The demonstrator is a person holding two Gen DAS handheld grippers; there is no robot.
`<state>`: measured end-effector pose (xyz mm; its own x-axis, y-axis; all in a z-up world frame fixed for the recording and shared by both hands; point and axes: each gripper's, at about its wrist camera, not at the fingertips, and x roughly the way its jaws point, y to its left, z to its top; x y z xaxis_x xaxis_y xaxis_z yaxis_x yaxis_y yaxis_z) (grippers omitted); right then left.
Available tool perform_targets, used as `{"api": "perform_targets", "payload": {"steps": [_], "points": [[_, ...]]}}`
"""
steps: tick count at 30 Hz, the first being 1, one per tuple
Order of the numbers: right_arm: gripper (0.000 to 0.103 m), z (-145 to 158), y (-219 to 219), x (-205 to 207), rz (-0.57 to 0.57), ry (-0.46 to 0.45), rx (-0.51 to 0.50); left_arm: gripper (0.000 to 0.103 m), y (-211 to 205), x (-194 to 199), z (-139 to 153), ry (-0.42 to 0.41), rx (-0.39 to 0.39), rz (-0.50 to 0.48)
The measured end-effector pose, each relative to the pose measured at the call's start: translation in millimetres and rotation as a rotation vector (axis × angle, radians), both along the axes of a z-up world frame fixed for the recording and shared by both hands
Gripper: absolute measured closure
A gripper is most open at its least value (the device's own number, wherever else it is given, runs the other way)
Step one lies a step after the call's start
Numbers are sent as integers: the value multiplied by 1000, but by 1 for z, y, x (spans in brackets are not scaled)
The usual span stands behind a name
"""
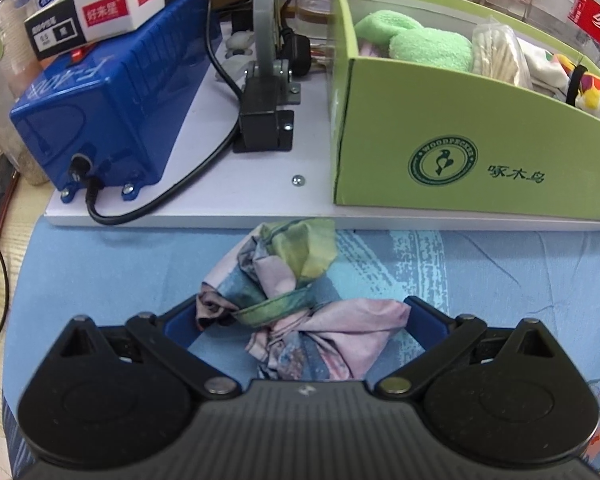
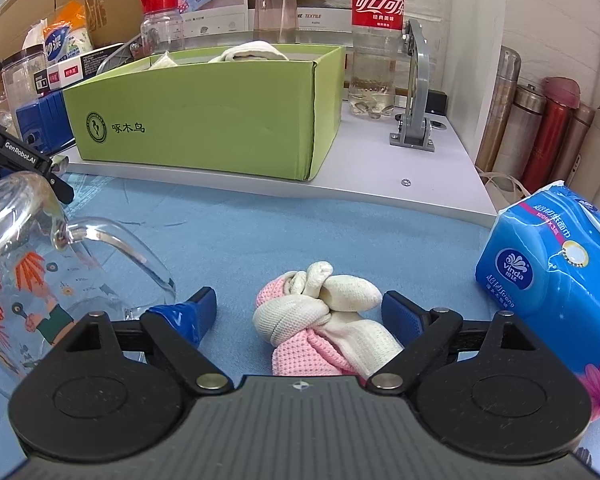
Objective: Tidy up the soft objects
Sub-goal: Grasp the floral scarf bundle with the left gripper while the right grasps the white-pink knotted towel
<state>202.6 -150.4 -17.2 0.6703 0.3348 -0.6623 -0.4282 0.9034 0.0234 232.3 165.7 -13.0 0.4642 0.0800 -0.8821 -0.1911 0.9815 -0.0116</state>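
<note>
Here the blue-clothed worktop [image 2: 300,220] carries a green cardboard box [image 2: 204,120] at the far side, already holding soft items such as green terry socks [image 1: 416,42]. Each tool seems poised to pick up one remaining bundle. The left hand-held gripper [image 1: 302,320] stands spread around a knotted floral cloth [image 1: 284,300], its left pad apparently touching the fabric. The right hand-held gripper [image 2: 298,312] is spread wide around a knotted pink-and-cream sock bundle [image 2: 324,320], not pinching it. Next, both likely need to close, lift, and carry far into the box.

Left gripper [image 1: 302,316] tilted down, jaws wide; right gripper [image 2: 298,308] likewise, jaws wide
</note>
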Motion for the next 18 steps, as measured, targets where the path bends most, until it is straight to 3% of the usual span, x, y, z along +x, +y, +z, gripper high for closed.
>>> {"api": "perform_targets", "payload": {"steps": [8,10,12,15,16,18], "points": [[29,0,-2,1,11,1,6,4,-1,0,0,-1,-3,-11],[36,1,-3,1,9,1,10,9,0,-1,1,-13,-5,-13],[61,3,-3,-1,-3,-9,14,25,1,-6,5,-40,-8,-33],[78,5,-7,0,-19,-3,26,44,9,-14,10,-71,-63,-49],[80,6,-8,0,-20,1,24,49,15,-18,13,-82,-94,-47],[81,7,-9,-2,-19,9,22,49,28,-27,19,-105,-144,-39]]}}
